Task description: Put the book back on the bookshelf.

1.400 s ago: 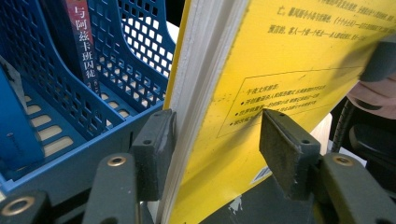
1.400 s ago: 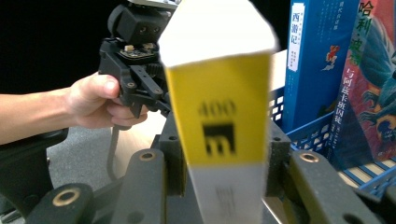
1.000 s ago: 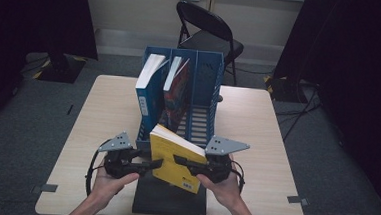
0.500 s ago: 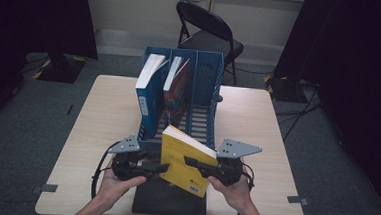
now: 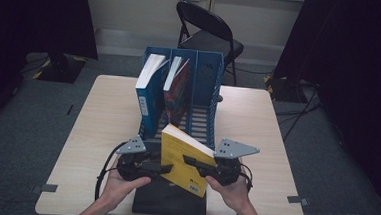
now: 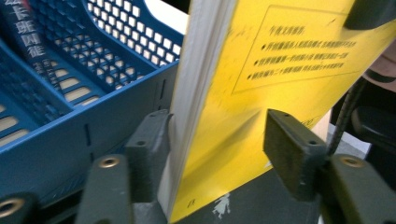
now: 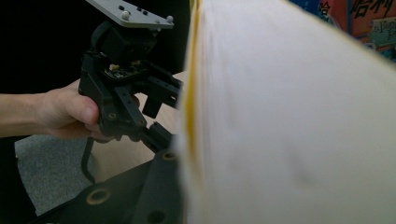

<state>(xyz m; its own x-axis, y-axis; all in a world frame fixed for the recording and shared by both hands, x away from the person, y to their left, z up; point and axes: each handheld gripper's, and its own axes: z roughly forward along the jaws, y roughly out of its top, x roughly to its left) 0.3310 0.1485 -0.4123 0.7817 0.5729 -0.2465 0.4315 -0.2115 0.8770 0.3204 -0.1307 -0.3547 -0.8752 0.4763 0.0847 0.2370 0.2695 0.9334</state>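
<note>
Yellow book [image 5: 183, 159] stood tilted, pinched by the right claw [image 5: 200, 166]; the left claw [image 5: 162, 169] was spreading around it, blue rack [image 5: 204, 96] just behind.

Yellow book [image 5: 185, 160] with cream page edges (black print on its cover); blue rack [image 5: 204, 96] with a slotted pattern; pale wood surface [image 5: 102, 117]; black chair [image 5: 208, 31].

Yellow paperback book [image 5: 185, 160]: held up off the worktop, tilted, page edge facing up/left, cover w/ black boxed text facing the left tool's cam [image 6: 280, 60]. Sits just in front of the blue rack, above a dark block. Closed, pages cream.
</note>
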